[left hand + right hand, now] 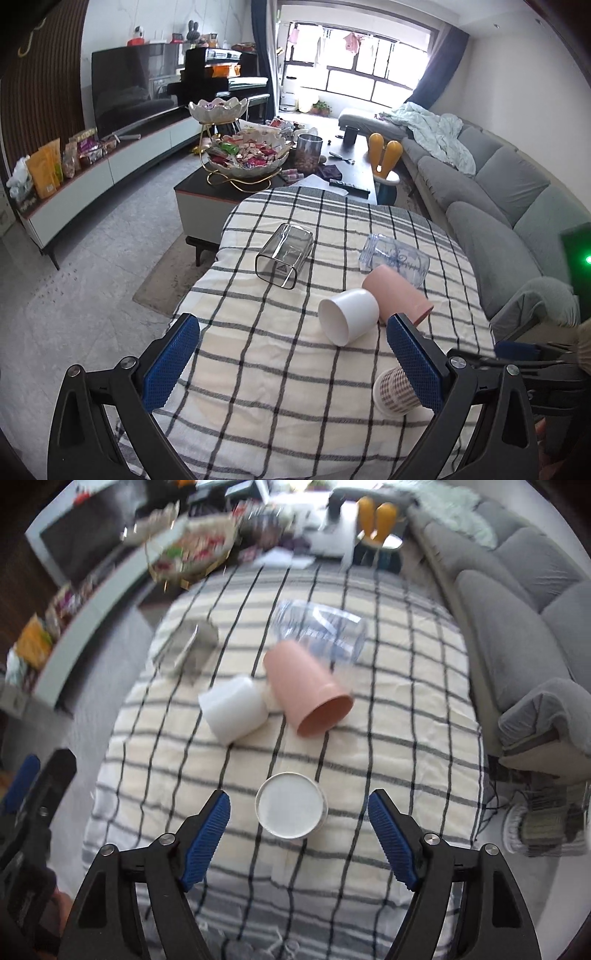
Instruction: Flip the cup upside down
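Observation:
A patterned paper cup (291,805) stands upside down on the checked cloth, its white base up. It also shows in the left wrist view (395,393), partly behind the left gripper's right finger. My right gripper (298,805) is open, its blue pads apart on either side of the cup and not touching it. My left gripper (291,328) is open and empty above the near cloth. A white cup (347,315), a pink cup (397,295), a clear blue-print cup (395,258) and a smoky square glass (283,255) lie on their sides.
The checked cloth covers a round table (273,387). A coffee table with a sweets stand (245,157) and a jar is beyond it. A grey sofa (491,206) runs along the right. A TV unit (122,162) is on the left.

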`<state>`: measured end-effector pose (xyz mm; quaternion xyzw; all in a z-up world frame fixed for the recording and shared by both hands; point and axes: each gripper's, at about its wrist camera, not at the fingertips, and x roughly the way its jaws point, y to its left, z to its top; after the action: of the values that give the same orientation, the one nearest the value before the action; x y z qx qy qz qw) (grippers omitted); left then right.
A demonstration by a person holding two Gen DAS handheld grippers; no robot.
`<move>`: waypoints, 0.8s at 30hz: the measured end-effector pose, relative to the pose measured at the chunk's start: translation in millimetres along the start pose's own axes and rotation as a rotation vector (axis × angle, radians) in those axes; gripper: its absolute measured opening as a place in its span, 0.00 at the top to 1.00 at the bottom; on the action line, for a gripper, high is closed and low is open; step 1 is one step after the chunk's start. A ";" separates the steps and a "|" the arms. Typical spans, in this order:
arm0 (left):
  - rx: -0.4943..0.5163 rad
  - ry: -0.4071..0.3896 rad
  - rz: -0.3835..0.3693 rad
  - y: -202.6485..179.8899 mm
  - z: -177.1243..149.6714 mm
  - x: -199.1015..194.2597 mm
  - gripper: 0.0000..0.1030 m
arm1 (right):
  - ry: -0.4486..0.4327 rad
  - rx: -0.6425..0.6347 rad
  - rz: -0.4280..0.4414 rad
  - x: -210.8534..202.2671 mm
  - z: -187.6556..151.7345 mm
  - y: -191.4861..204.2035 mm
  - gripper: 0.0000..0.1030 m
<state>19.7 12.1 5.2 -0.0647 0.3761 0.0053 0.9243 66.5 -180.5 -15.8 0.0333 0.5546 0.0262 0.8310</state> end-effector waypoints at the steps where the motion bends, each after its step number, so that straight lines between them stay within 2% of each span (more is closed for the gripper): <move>1: 0.006 -0.001 0.001 -0.6 -1.7 -1.3 0.00 | -0.043 0.025 0.001 -4.2 -5.4 -2.8 0.24; 8: 0.054 0.008 0.014 -6.9 -12.5 -3.0 0.00 | -0.246 0.115 -0.020 -25.0 -34.4 -13.7 0.20; 14: 0.115 -0.007 0.020 -14.9 -25.2 -7.0 0.00 | -0.389 0.092 -0.058 -42.1 -54.9 -8.7 0.16; 19: 0.143 -0.041 0.026 -17.7 -31.8 -11.5 0.00 | -0.471 0.068 -0.078 -53.7 -66.3 -3.6 0.13; 24: 0.148 -0.076 0.022 -17.6 -34.6 -19.9 0.00 | -0.501 0.083 -0.075 -59.9 -73.1 -5.9 0.11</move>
<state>-17.5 -8.9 -3.4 0.0082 0.3407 -0.0098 0.9401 -24.0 -189.3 10.9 0.0522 0.3331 -0.0366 0.9407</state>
